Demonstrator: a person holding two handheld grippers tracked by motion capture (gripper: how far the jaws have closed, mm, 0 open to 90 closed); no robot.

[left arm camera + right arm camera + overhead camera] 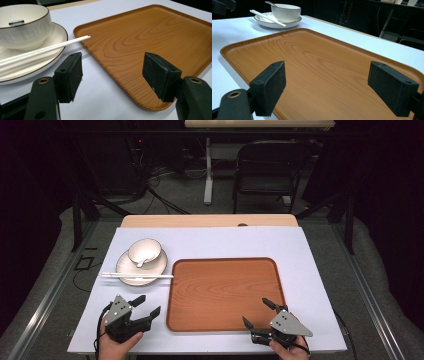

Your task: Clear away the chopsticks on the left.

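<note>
Standing by the near edge of the counter (310, 245), both tools are at rest and nothing is held. The left hand-held gripper (148, 304) has its jaws wide apart, empty, near the near-left corner and pointing toward the dishes. The right hand-held gripper (257, 312) is likewise spread wide and empty, at the near-right corner of the wooden tray (223, 292).

The tray lies bare at mid-counter. The tableware sits just beside its far-left corner: a white bowl (145, 252) with a spoon (142, 262) in it, on a white plate (125, 267), with white chopsticks (137, 276) laid across the plate's near rim, tips reaching the tray's edge.

Probable step: transferring tableware onto the tray. Recommended procedure:
- Lift the chopsticks first; they may roll off the plate.
- Grip the plate by its rim, keeping it level so the bowl does not slide.

The counter is covered with a white sheet. The room beyond is dark: a folding chair (267, 167), a table leg, floor cables.
</note>
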